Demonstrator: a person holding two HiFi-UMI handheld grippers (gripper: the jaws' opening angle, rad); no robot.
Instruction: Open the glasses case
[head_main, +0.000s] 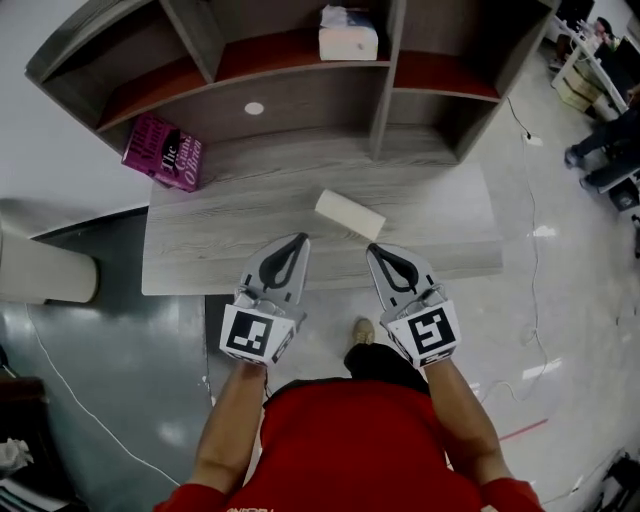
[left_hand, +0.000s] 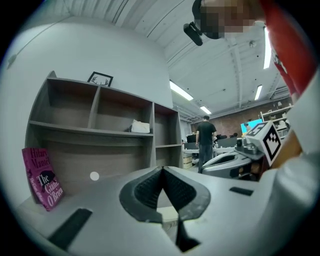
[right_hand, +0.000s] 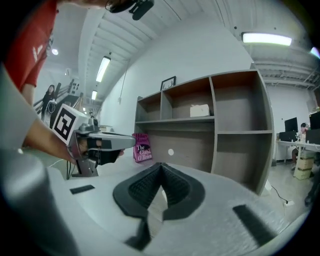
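Just past the closed, empty left tongs (head_main: 299, 239) and right tongs (head_main: 372, 249), the glasses case (head_main: 349, 214) slants far-left to near-right on the counter (head_main: 210, 240), nearer the right

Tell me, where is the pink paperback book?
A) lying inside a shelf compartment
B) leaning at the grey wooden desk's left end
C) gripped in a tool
B: the pink paperback book stands tilted on the grey wooden desk, at its left end.
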